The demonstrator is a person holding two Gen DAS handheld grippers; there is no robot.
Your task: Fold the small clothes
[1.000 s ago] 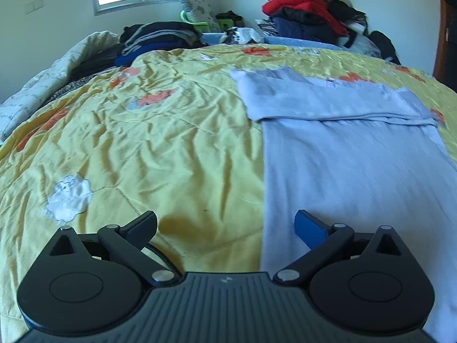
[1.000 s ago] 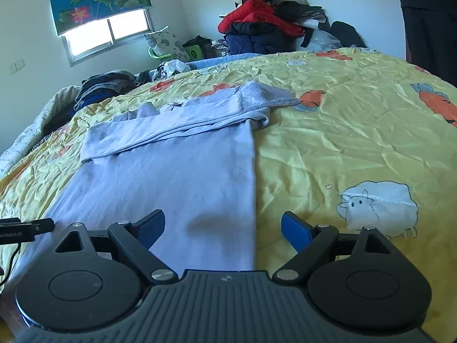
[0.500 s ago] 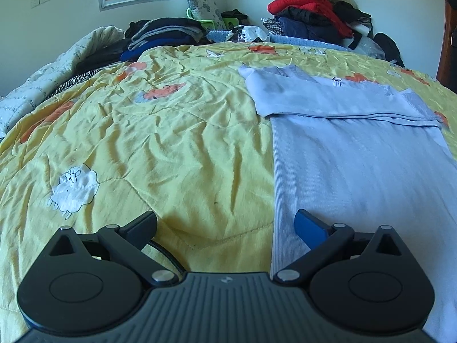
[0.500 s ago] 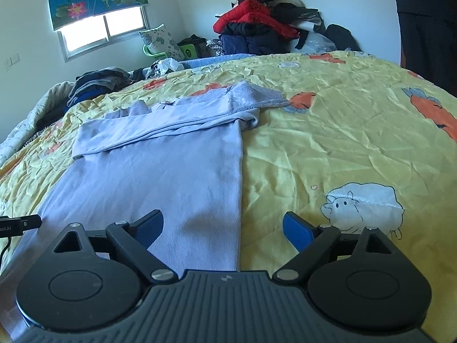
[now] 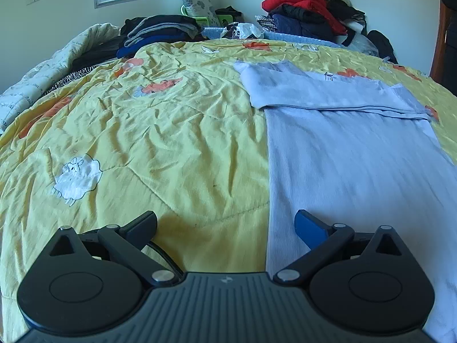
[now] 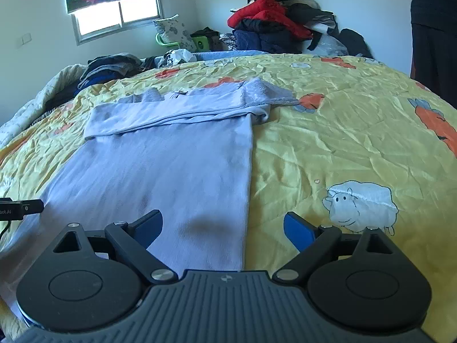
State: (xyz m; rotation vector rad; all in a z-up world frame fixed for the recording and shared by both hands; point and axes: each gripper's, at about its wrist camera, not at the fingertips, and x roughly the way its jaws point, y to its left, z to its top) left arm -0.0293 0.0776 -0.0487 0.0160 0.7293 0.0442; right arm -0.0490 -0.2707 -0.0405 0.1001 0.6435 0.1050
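A light blue long-sleeved top [image 5: 351, 154] [image 6: 171, 154] lies flat on the yellow bedspread [image 5: 160, 143] [image 6: 342, 131], its sleeves folded across the far end. My left gripper [image 5: 225, 225] hovers open over the top's near left edge, with one finger above the bedspread and the other above the fabric. My right gripper [image 6: 222, 225] hovers open over the near right edge in the same way. Nothing is held between the fingers of either gripper.
A pile of red and dark jackets [image 5: 308, 14] [image 6: 280, 25] sits beyond the bed's far side. Folded dark clothes [image 5: 160, 31] [image 6: 108, 68] lie at the far left. A person in dark clothing [image 6: 434, 28] stands at the right. The left gripper's body [image 6: 20, 210] shows at the right view's left edge.
Both grippers have risen and tilted up slightly over the near end of the top, so more of the room shows. The top has not moved and both grippers stay open.
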